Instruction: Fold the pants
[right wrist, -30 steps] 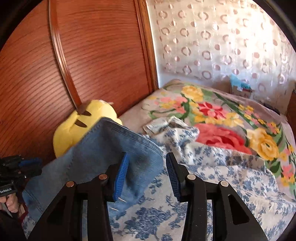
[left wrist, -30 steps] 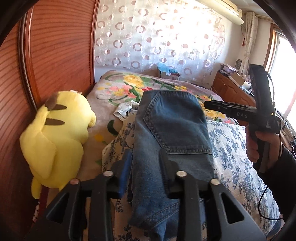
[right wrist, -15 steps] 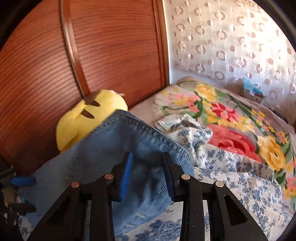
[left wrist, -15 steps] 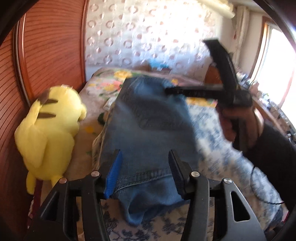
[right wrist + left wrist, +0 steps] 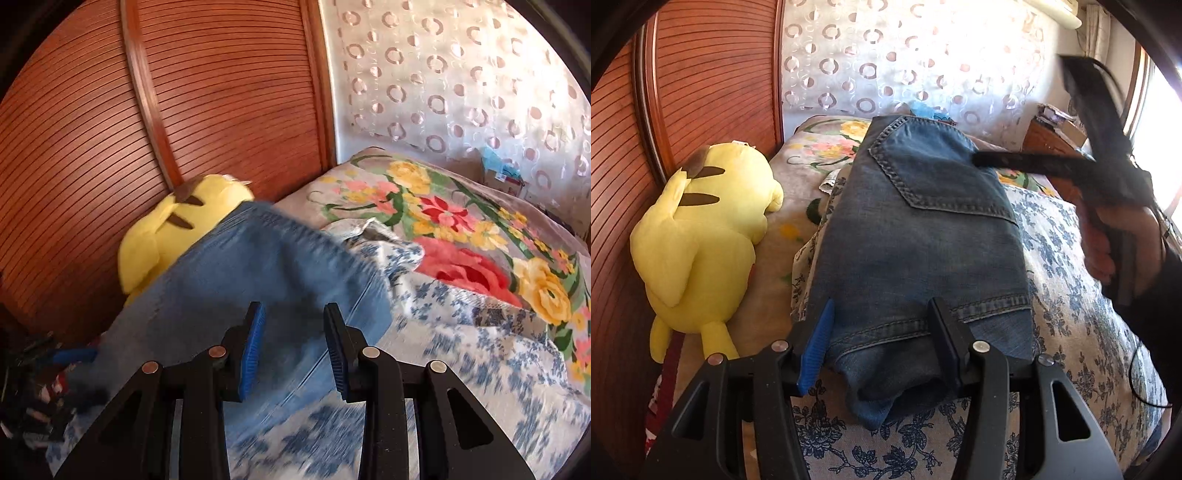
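on the bed (image 5: pixel 1071 280), folded jeans (image 5: pixel 916 236) lie flat beside a yellow plush (image 5: pixel 701 236). left claw (image 5: pixel 882 343) open, straddling the jeans' near edge. right claw (image 5: pixel 293 347) open above them.

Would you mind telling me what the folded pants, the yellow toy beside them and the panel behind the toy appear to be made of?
The pants look like washed blue denim: woven twill, faded patches, and contrast stitching around the pocket. The yellow toy looks like a soft plush, matte and fuzzy with rounded stuffed limbs. The panel seems to be reddish-brown wood or a wood veneer with fine horizontal ribs and a slight sheen; which of the two cannot be told.
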Demonstrator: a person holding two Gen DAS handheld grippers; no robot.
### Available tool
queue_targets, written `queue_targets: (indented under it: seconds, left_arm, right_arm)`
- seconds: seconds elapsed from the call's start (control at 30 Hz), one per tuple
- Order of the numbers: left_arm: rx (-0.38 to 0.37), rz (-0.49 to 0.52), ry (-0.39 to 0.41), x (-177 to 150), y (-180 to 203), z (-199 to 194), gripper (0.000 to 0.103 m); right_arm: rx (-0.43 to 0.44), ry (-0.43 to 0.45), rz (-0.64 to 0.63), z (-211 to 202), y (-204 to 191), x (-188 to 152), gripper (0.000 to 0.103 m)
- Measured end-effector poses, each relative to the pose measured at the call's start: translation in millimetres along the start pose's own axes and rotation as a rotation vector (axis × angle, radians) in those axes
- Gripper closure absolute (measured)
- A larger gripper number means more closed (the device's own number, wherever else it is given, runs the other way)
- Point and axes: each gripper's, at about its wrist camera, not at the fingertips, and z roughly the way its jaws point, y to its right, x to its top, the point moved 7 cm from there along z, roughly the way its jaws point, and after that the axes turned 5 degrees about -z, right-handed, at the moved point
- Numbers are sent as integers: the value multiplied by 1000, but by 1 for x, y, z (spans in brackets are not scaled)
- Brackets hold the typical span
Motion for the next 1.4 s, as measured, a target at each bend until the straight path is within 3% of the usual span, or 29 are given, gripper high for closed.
queue_targets:
  seconds: [0.13,0.27,0.5,0.67,0.77,1.0,1.2,1.3,1.4]
  left_arm:
    - [28,-19,-9,-2,-3,6,39]
    - [3,-77,-8,-4,-8,9,35]
    - [1,-62,-5,-5,-8,9,31]
    - [38,-7,16,-3,-2,0,28]
    - [43,13,24,-2,5,-7,27]
    - [18,52,105,5,31,-34,16]
    - [13,89,164,12,58,-51,12]
    - [-14,94,184,13,75,-59,2]
    - [-31,112,200,14,92,-66,1]
  right_arm:
    - [8,-16,-12,-10,-10,-21,69]
    - [2,-25,7,-13,-8,-29,68]
    - [-3,-22,18,-32,-12,-37,65]
    - [-31,-10,9,-53,-16,-48,55]
    - [-53,1,3,-68,-20,-56,44]
    - [-98,74,25,-114,-25,-73,5]
    - [-156,115,53,-154,-21,-92,4]
    - [-189,131,75,-177,-17,-104,4]
    - [-230,151,87,-199,-13,-114,4]
